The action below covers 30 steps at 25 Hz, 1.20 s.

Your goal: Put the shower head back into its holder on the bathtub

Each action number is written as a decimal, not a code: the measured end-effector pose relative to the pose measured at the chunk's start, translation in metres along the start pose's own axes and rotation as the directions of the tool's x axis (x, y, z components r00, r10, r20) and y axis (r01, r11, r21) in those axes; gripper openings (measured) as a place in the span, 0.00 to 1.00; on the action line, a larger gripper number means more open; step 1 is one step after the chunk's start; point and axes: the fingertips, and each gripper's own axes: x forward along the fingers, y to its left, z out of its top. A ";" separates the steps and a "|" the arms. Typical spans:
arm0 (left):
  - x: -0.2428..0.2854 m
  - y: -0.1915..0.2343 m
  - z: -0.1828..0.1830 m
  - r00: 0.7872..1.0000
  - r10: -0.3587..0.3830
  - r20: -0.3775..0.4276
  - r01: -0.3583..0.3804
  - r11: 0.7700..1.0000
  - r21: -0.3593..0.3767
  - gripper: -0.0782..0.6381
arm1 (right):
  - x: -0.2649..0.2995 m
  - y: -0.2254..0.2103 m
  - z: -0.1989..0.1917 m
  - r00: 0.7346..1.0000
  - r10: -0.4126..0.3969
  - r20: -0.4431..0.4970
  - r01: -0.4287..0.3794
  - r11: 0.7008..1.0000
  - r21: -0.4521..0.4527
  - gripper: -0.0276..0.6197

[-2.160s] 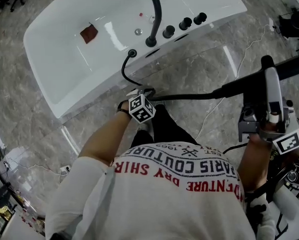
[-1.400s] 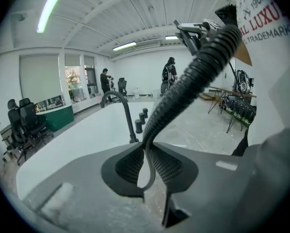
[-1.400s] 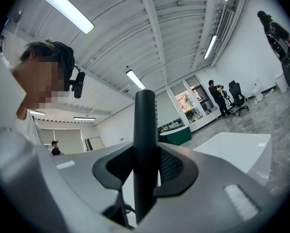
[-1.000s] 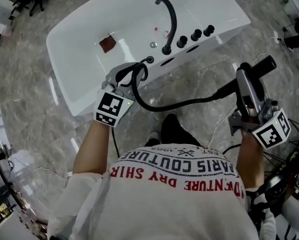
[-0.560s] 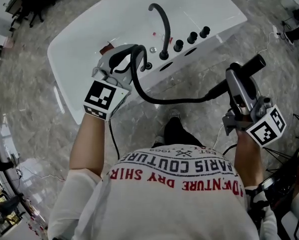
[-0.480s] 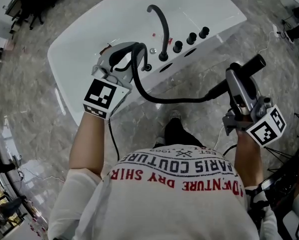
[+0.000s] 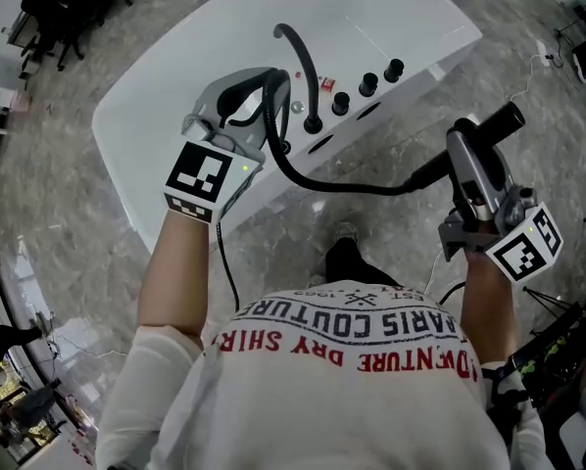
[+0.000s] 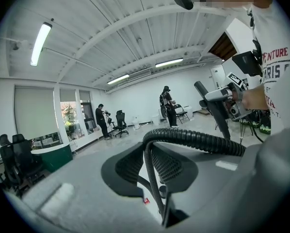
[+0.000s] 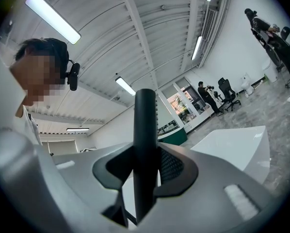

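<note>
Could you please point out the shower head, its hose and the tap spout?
shower head [image 7: 500, 122], head view, its free end
hose [image 7: 352, 188], head view, sagging middle
tap spout [image 7: 304, 65], head view, curved neck

Bathtub [image 7: 166, 86] ahead; hose [image 7: 357, 187] spans from left gripper [image 7: 259, 86] above rim to shower head [image 7: 499, 120] right.
</note>
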 end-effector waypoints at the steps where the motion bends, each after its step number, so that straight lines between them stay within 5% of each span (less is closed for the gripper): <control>1: 0.006 0.003 -0.001 1.000 0.006 -0.002 -0.006 1.000 -0.006 0.19 | 0.003 -0.007 0.003 1.000 0.000 0.000 0.000 1.000 0.002 0.23; 7: 0.034 0.019 -0.004 1.000 0.027 -0.001 -0.027 0.995 -0.097 0.19 | 0.023 -0.040 0.011 1.000 0.017 -0.010 -0.017 1.000 0.019 0.23; 13: 0.058 0.028 -0.015 0.999 0.051 -0.017 -0.053 0.995 -0.088 0.19 | 0.042 -0.066 0.012 0.999 0.042 -0.020 -0.041 0.999 0.018 0.23; 22: 0.046 0.040 -0.079 0.988 0.120 -0.098 -0.139 0.966 -0.217 0.19 | 0.065 -0.076 0.009 0.995 0.066 -0.074 -0.065 0.998 0.011 0.23; 30: 0.035 0.042 -0.116 0.983 0.114 -0.146 -0.147 0.959 -0.242 0.19 | 0.079 -0.063 -0.003 0.992 0.055 -0.114 -0.055 0.998 0.007 0.23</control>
